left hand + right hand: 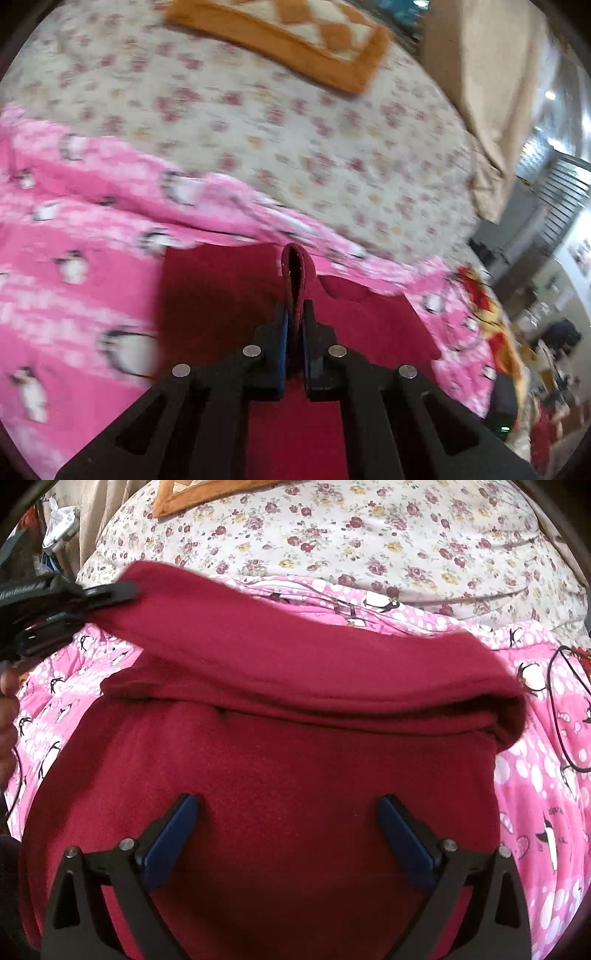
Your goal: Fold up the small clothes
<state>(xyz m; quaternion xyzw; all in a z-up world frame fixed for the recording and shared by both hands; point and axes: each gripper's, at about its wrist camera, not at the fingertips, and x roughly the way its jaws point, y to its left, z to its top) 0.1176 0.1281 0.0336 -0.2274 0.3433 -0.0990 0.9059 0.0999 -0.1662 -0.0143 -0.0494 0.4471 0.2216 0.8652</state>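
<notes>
A dark red fleece garment [280, 812] lies spread on a pink penguin-print blanket [546, 812] over a bed with a cream floral sheet [369, 528]. Its far edge is already turned over toward the near side, forming a thick rolled band that runs left to right across the right wrist view.

The left gripper [294, 314] is clamped on a pinch of that red fleece: in its own view a loop of cloth stands up between the two closed blue-padded fingers [282, 332]. In the right wrist view the same left gripper [110, 590] sits at the far left corner of the turned-over band, holding that corner lifted clear of the blanket.

The right gripper [288, 812] hangs over the near, flat half of the garment with its jaws spread wide and nothing between them; whether its fingertips touch the fleece cannot be told.

The relation that matters is this: the fold line runs crosswise, left to right, and only its left end is held. The loose right end of the band lies ahead and to the right of the right gripper, so that hand looks the nearer one to take it. The fold would probably go evenly only if both corners are carried toward the near hem together; with one held, the band sags to the right.

An orange-bordered folded blanket [295, 40] lies farther up the bed, well apart from the garment.
</notes>
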